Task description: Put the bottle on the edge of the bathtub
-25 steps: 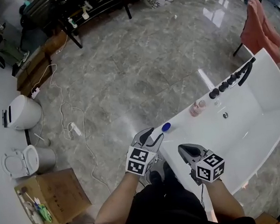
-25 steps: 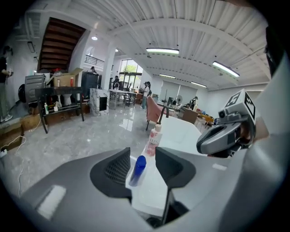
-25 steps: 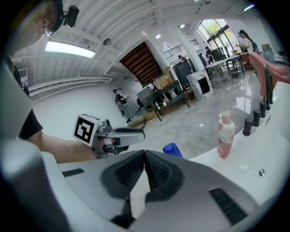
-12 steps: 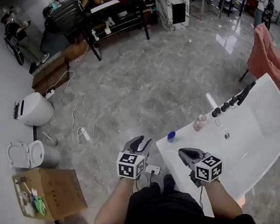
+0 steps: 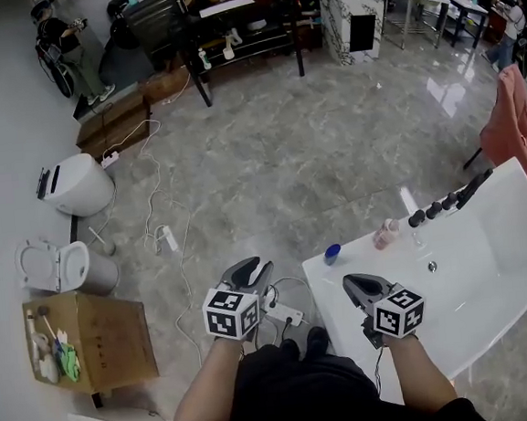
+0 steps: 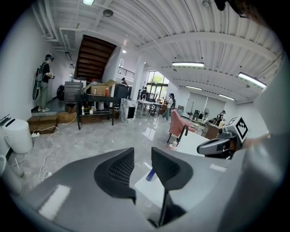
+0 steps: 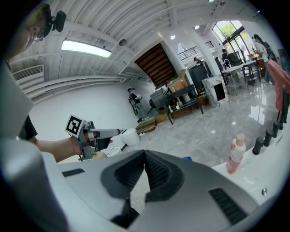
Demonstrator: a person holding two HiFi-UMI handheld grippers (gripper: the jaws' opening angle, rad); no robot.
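Note:
The blue-capped bottle (image 5: 332, 254) sits on the near left corner of the white bathtub's rim (image 5: 367, 258), free of both grippers. My left gripper (image 5: 256, 272) hangs over the floor to the left of the tub, a short way from the bottle. Its jaws are closing with nothing between them. In the left gripper view the bottle (image 6: 151, 174) shows far off through the gap of that gripper (image 6: 142, 154). My right gripper (image 5: 355, 285) hovers over the tub's rim, shut and empty (image 7: 145, 153); the blue cap (image 7: 187, 158) peeks just past it.
A pink bottle (image 5: 387, 234) and a row of black tap knobs (image 5: 439, 204) stand farther along the rim. A power strip with cables (image 5: 283, 313) lies on the floor under my left gripper. A cardboard box (image 5: 92, 344), a toilet seat (image 5: 44, 267) and a white bin (image 5: 76, 185) are at the left.
My left gripper has drawn back to the left, away from the blue-capped bottle, which stays on the tub's corner. The right gripper has barely moved.

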